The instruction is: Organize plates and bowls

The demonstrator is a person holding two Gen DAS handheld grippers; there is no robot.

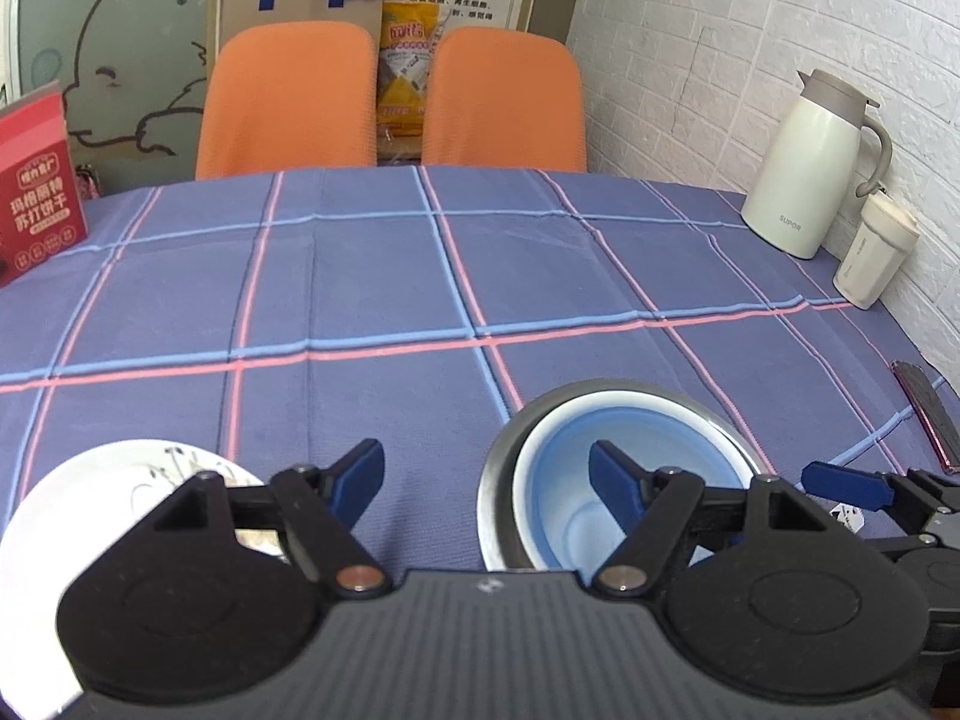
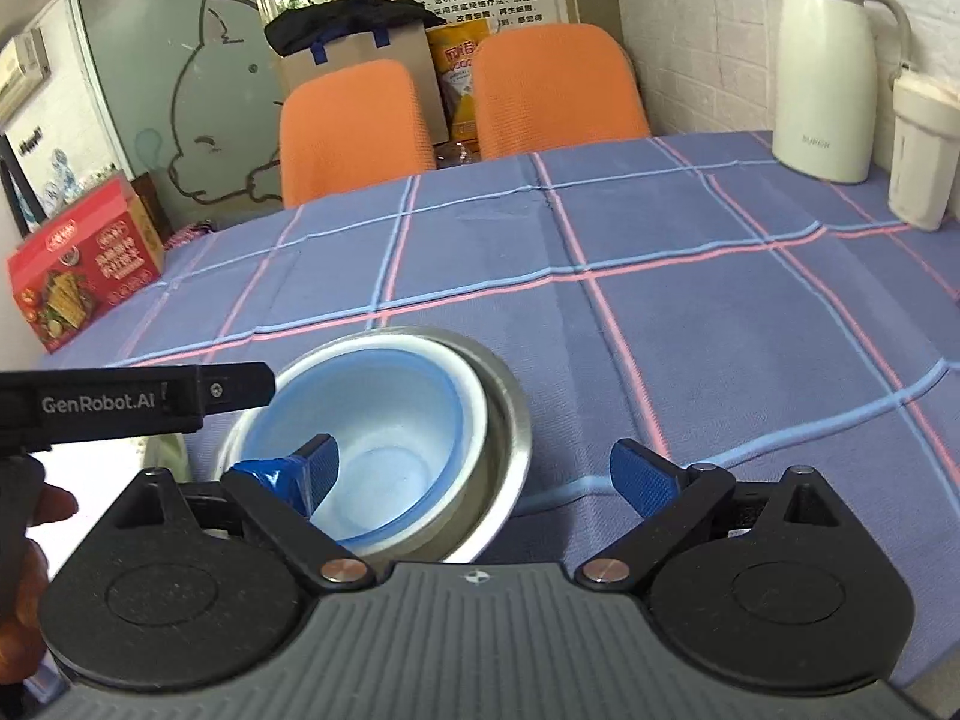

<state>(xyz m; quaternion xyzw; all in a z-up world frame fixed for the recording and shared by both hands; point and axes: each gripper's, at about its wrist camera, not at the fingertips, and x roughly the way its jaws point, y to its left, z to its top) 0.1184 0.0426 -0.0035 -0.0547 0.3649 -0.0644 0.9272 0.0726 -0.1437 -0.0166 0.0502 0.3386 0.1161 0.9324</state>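
A blue bowl sits nested in a white bowl inside a steel bowl on the checked tablecloth. The same stack shows in the right wrist view, with the steel bowl's rim outermost. A white plate with a drawn pattern lies at the lower left. My left gripper is open and empty, between plate and bowls. My right gripper is open, wide around the stack's near right side, its left fingertip inside the blue bowl.
A red cracker box stands at the table's left edge. A white thermos jug and a white cup stand at the right by the brick wall. Two orange chairs are behind the table. A dark flat object lies at the right.
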